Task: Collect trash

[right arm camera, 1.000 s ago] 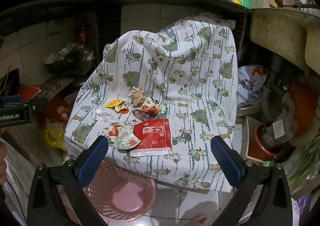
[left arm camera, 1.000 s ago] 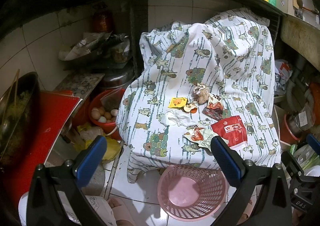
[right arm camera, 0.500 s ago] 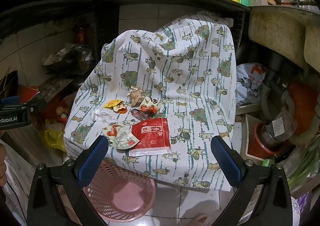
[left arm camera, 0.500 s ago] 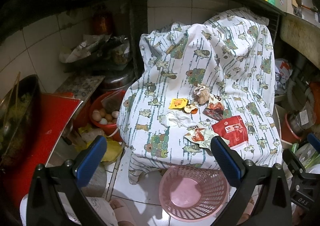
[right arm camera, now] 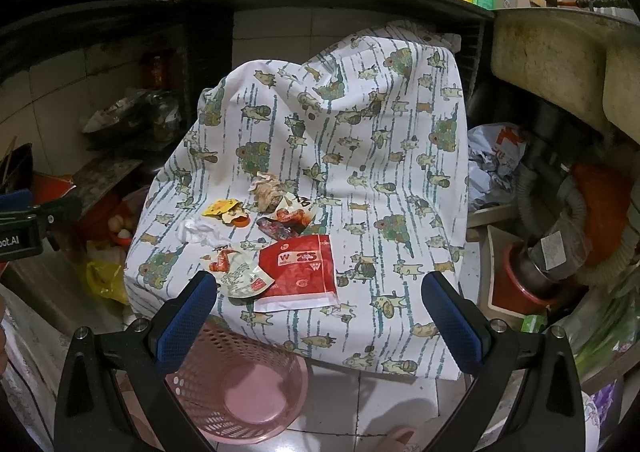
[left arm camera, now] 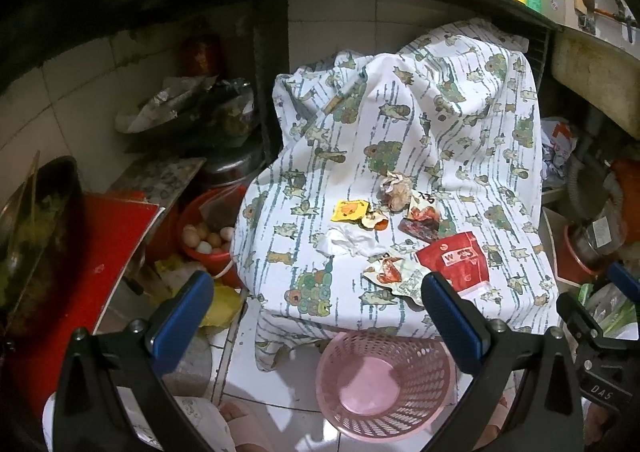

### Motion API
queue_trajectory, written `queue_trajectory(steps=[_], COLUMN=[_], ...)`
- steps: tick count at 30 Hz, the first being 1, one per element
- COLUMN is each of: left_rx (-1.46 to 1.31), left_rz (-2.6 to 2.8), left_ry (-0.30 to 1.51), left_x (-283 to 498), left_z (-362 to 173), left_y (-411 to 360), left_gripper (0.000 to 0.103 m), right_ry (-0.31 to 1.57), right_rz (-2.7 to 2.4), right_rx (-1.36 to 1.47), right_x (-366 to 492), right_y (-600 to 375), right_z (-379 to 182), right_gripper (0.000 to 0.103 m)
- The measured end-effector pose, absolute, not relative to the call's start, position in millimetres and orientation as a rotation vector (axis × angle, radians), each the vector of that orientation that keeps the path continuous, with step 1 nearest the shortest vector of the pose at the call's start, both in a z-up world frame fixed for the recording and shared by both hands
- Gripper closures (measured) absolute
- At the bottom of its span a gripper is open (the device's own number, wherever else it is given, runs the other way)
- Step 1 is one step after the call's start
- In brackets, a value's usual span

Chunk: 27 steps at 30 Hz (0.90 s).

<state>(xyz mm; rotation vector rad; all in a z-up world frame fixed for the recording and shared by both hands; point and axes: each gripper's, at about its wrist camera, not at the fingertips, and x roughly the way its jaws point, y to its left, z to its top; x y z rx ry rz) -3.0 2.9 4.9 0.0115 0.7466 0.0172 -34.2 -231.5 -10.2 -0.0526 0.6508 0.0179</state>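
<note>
Both claws gape wide, empty. The red snack packet (right arm camera: pixel 298 272) lies just ahead of the right claw (right arm camera: pixel 319 302), nearer it than the left claw (left arm camera: pixel 316 308); pink basket (right arm camera: pixel 236 384) below.

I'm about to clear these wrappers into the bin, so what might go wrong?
The pink basket sits on the floor partly under the cloth's edge, so dropped pieces may miss it. The flat red packet may be hard to pinch, and fingers may snag the loose cloth, dragging the white tissue off.

Both wrist views look down from nearby, sharing the cloth-covered table (left arm camera: pixel 460 123) (right arm camera: pixel 360 111).
</note>
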Motion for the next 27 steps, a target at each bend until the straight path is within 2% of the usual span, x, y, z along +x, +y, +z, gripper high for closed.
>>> queue_trajectory(steps=[7,14,20,24,27], left_rx=[0.009,-0.019,-0.052,-0.116,-0.098], left_rz=[0.016,0.043,0.048,0.033,0.049], left_ry=[0.750,0.726,0.803,0.890,0.927], left_x=[-2,0,28,63,85], left_z=[2,2,3,4,0], left_y=[5,17,18,18,14], left_gripper=[0.000,0.000,0.000,0.000,0.000], right_ry=[0.685,0.636,0.587,0.677,0.775], right_rz=[0.093,0.153,0.067,0.050,0.075], right_rx=[-0.084,-0.172,-0.180,0.002,0.065], right_x=[-31,6,56,90,113], right_y=[-230,-241,-267,-285,-285], right_z=[-8,39,71,59,28], right_gripper=[0.000,0.000,0.000,0.000,0.000])
